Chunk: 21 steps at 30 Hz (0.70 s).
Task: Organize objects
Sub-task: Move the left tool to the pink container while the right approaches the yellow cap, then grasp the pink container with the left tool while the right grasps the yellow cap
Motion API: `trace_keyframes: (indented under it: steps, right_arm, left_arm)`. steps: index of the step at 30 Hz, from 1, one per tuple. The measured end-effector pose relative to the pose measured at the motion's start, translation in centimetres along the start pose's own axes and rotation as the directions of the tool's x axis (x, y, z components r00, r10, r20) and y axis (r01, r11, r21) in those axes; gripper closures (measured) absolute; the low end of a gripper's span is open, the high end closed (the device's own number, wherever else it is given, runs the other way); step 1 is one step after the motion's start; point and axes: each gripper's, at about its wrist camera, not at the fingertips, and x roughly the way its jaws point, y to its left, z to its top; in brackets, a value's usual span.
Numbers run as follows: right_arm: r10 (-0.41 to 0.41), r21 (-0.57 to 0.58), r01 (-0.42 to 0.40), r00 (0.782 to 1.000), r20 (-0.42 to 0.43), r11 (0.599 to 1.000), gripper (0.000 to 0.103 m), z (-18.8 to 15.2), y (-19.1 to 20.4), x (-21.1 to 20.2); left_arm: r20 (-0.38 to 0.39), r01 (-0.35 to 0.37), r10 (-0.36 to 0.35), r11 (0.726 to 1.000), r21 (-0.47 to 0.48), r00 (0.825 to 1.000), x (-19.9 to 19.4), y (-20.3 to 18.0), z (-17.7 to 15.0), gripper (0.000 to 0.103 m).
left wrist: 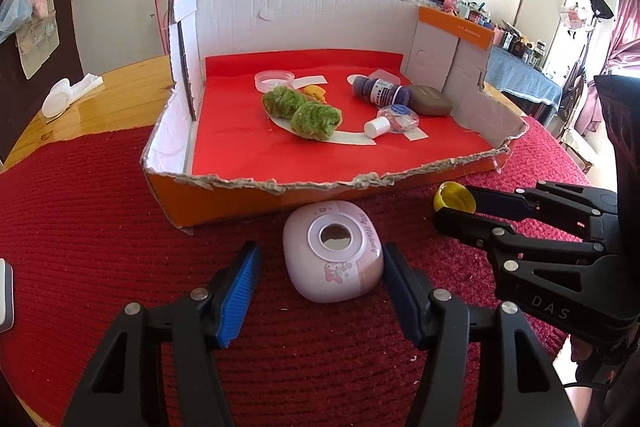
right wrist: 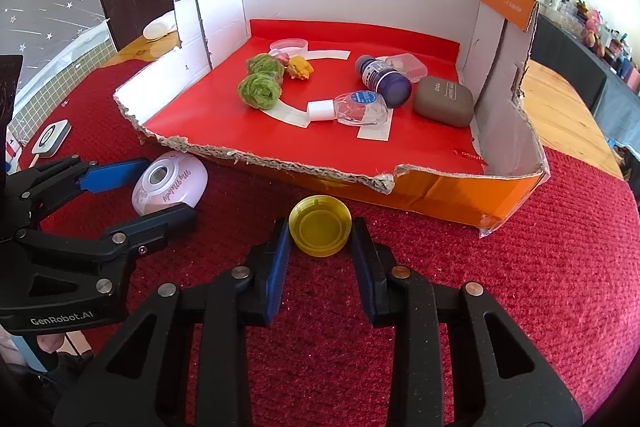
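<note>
A pink My Melody case (left wrist: 333, 251) lies on the red mat in front of the cardboard box (left wrist: 280, 183). My left gripper (left wrist: 320, 263) is open, one finger on each side of the case with gaps to it. The case also shows in the right wrist view (right wrist: 170, 183), between the left gripper's fingers (right wrist: 116, 177). A yellow cap (right wrist: 320, 225) lies on the mat between the fingers of my right gripper (right wrist: 320, 241), which closely flank it; contact is unclear. The cap (left wrist: 454, 195) and the right gripper (left wrist: 460, 209) also show in the left wrist view.
The box holds two green pompoms (left wrist: 300, 111), a yellow toy (left wrist: 314, 93), a purple bottle (left wrist: 380, 89), a clear bottle with white cap (left wrist: 392, 119), a grey case (left wrist: 430, 101) and a clear lid (left wrist: 274, 79). A white device (right wrist: 50, 137) lies far left.
</note>
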Motion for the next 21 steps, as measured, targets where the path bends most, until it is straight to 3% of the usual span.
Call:
trace_keyframes:
  steps: [6,21]
  right_arm:
    - [0.01,0.002,-0.01,1.0,0.001,1.0,0.074,-0.19,0.17,-0.16]
    - [0.035,0.003,-0.035,0.999,-0.013,0.999,0.074,-0.79,0.69,-0.92]
  left_arm:
    - [-0.003,0.007,-0.007,1.0,0.004,1.0,-0.16,0.0,-0.04,0.051]
    - [-0.01,0.02,-0.02,1.0,0.007,1.0,-0.89,-0.06,-0.57,0.053]
